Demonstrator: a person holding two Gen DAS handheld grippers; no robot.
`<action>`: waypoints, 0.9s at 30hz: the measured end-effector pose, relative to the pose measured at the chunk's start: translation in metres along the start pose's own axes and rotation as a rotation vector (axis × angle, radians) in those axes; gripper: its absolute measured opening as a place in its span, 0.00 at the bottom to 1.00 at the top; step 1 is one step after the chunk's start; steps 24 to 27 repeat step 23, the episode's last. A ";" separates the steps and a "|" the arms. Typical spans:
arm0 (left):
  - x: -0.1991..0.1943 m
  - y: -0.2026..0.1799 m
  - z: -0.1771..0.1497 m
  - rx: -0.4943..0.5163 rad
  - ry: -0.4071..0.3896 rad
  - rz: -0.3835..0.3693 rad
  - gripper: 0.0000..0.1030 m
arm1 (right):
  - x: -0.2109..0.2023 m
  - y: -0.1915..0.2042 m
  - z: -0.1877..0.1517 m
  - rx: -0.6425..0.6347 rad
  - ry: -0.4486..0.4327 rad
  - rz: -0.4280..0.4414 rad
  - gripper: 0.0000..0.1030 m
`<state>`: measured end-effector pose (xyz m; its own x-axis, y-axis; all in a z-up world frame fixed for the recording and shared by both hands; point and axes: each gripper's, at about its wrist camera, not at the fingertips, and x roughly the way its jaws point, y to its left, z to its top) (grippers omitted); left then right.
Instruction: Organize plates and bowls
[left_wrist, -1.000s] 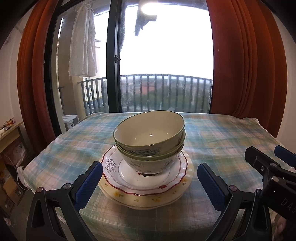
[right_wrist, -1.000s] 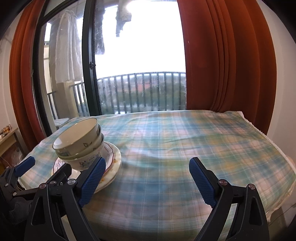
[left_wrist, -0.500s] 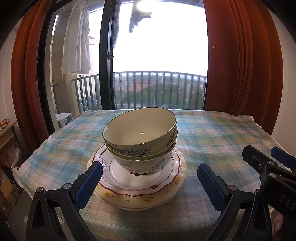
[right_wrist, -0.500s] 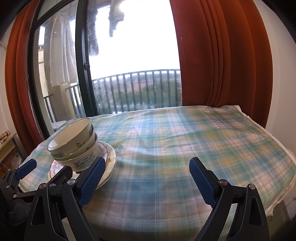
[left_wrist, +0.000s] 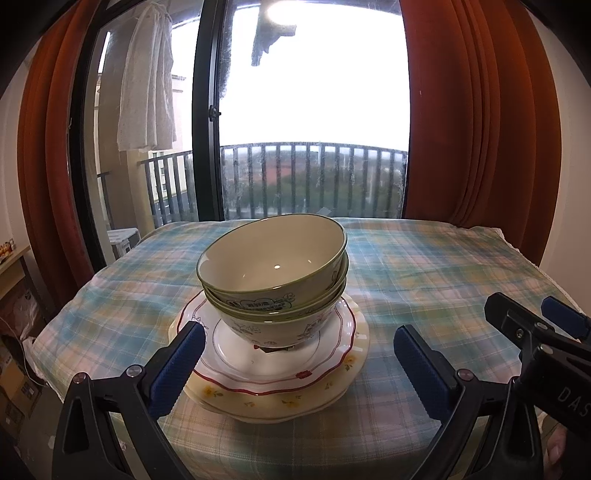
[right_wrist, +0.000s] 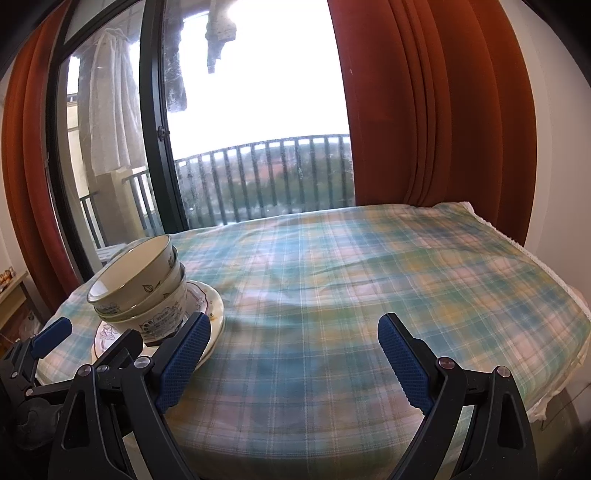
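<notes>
Nested green-rimmed bowls sit tilted on a red-rimmed white plate, which rests on a cream flowered plate. My left gripper is open, its blue pads standing either side of the plates' near edge, short of them and touching nothing. In the right wrist view the same bowls and plates sit at the left. My right gripper is open over bare cloth to the right of the stack, empty. The left gripper shows at the lower left.
The table wears a blue-green plaid cloth with its right edge near a wall. Orange curtains and a glass balcony door stand behind. The right gripper shows at the left view's right edge.
Both grippers have drawn back and lifted slightly, so the stack sits a little higher and further in both views. The dishes have not moved. Both jaws stay open.
</notes>
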<state>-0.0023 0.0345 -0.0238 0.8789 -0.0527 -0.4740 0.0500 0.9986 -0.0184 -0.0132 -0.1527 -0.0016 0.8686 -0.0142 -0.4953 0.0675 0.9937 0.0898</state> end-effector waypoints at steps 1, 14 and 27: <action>0.001 0.000 0.000 -0.001 0.004 0.001 1.00 | 0.000 0.000 0.000 -0.001 0.001 -0.001 0.91; 0.001 0.000 -0.002 -0.010 0.005 -0.007 1.00 | -0.002 0.000 -0.003 -0.015 -0.009 -0.009 0.91; 0.003 -0.002 -0.001 0.001 0.005 -0.013 1.00 | -0.003 -0.001 -0.003 -0.016 -0.015 -0.021 0.92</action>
